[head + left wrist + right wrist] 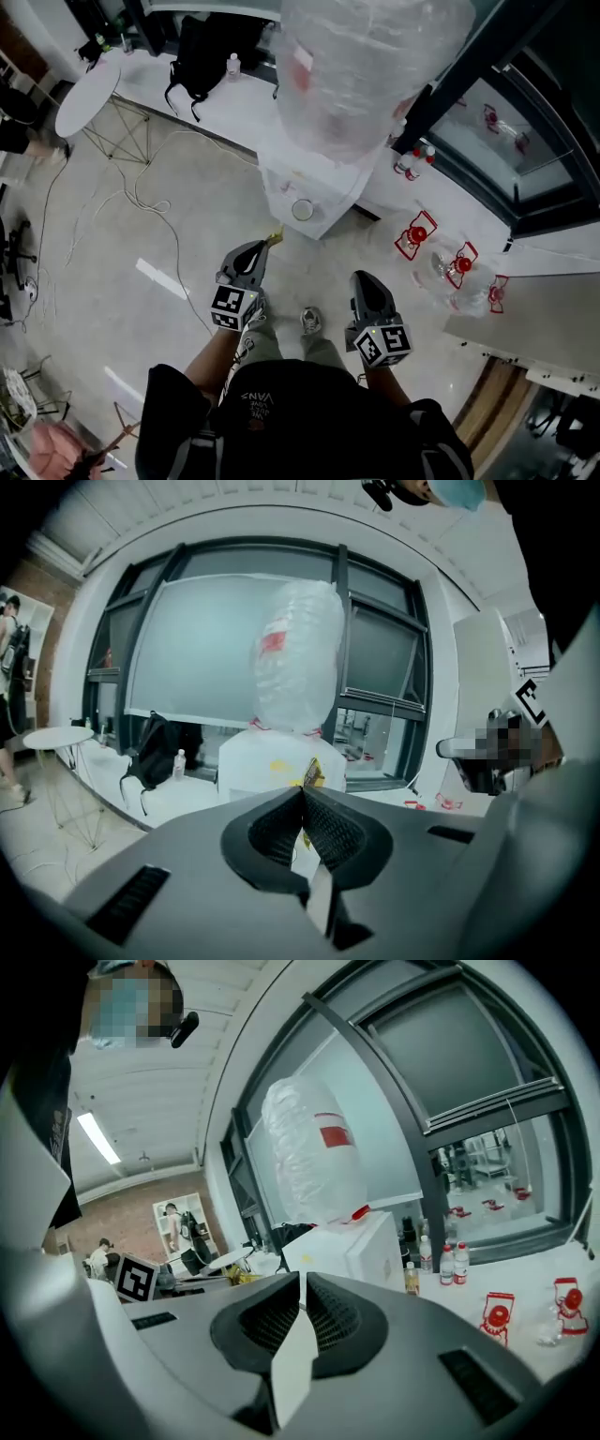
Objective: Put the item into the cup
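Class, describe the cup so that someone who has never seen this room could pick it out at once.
Find the white water dispenser under the big plastic-wrapped bottle. The cup sits on its front ledge, seen from above as a small pale ring. Unlike the red-capped bottles to the side, it is open-topped and round.

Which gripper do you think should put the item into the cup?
Left: the left gripper pinches the small yellow packet near the round white cup; the right gripper is shut, empty.
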Available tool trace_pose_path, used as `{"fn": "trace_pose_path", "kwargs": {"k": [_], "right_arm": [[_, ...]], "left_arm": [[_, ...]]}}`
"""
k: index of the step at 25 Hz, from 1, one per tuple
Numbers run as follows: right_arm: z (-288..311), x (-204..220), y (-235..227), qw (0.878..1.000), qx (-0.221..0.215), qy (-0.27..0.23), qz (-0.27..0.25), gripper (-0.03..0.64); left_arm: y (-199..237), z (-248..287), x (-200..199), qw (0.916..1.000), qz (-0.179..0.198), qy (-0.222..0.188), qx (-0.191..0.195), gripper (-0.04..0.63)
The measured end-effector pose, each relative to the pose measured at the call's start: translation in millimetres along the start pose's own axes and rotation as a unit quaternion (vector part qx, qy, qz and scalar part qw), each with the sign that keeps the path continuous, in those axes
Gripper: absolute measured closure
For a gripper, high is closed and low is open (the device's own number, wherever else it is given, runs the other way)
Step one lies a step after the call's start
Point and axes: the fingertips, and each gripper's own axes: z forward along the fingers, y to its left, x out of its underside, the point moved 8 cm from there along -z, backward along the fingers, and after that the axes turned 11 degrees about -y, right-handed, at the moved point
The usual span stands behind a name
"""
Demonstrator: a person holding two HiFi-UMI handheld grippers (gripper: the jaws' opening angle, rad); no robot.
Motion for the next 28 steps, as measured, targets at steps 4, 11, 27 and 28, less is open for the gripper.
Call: {"fn": "trace_pose_path", "kwargs": {"k": [4, 11, 27, 28], "right_arm": [[16, 14, -2, 0.999, 0.041, -0.002, 0.011, 0.569], [40, 41, -10, 0.997, 0.071, 0.010, 0.018, 0.569], [44, 93, -49, 0.991, 0.125, 0.038, 0.036, 0.569], [45, 95, -51, 0.991, 0.125, 0.038, 0.037, 0.569]], "left_arm": [[24, 43, 30, 0.9991, -0.002, 0.022, 0.036, 0.577], [47, 106, 83, 0.9951, 0.009, 0.058, 0.080, 0.577], [66, 207, 191, 0.9889, 0.020, 0.119, 0.086, 0.577], [67, 211, 195, 0.9887, 0.019, 0.123, 0.083, 0.577]]}}
